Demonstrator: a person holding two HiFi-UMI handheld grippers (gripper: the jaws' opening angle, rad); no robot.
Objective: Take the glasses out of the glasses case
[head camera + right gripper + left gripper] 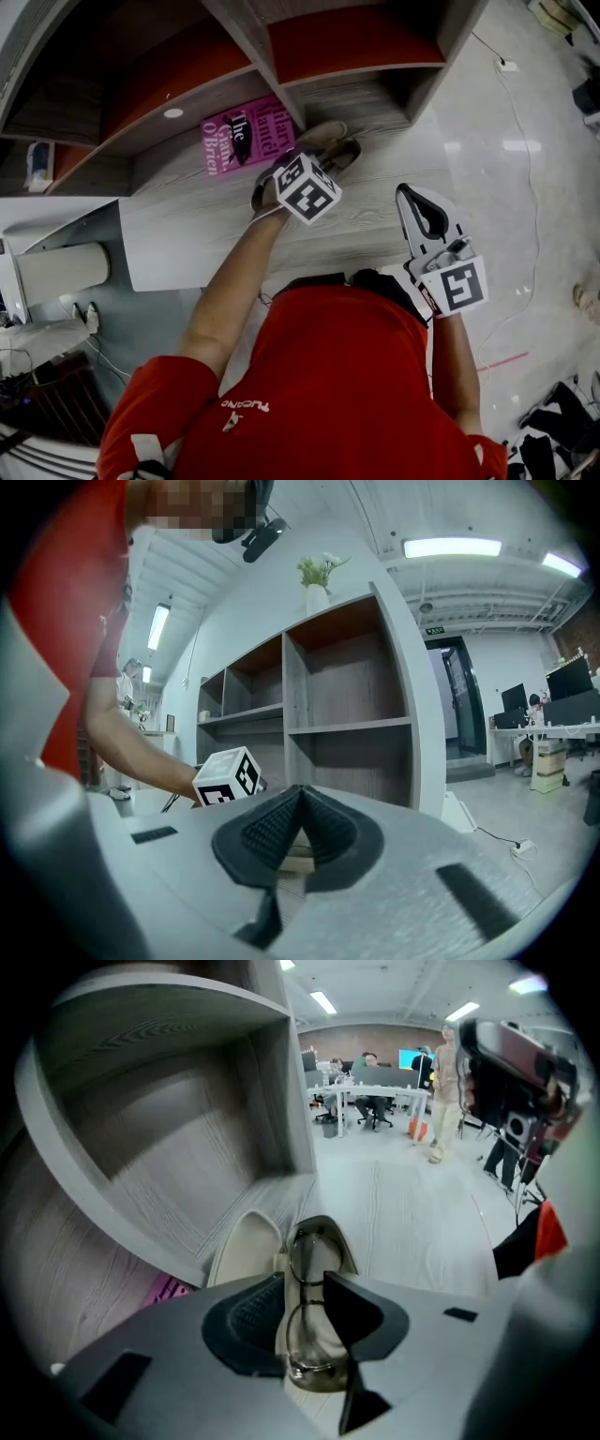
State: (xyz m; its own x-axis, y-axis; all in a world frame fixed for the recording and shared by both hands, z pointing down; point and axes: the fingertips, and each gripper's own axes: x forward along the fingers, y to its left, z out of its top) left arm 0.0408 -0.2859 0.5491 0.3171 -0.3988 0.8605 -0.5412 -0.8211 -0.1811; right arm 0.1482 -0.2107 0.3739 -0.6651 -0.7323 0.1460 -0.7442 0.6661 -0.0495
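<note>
Glasses (314, 1340) inside open glasses case (244, 1246), between wide-apart jaws of left claw (305, 1283)

Right gripper in front of a grey shelf unit

The right gripper (300, 792) has its black ribbed pads (267, 832) together at the tips; at left a bare forearm (141, 759) reaches to a marker cube (228, 776); a red garment (56, 649) fills the left edge; behind stands a grey wooden shelf unit (349, 700), with a small vase of flowers (317, 581) on its top; a cable (502, 841) lies on the floor at right.
</note>
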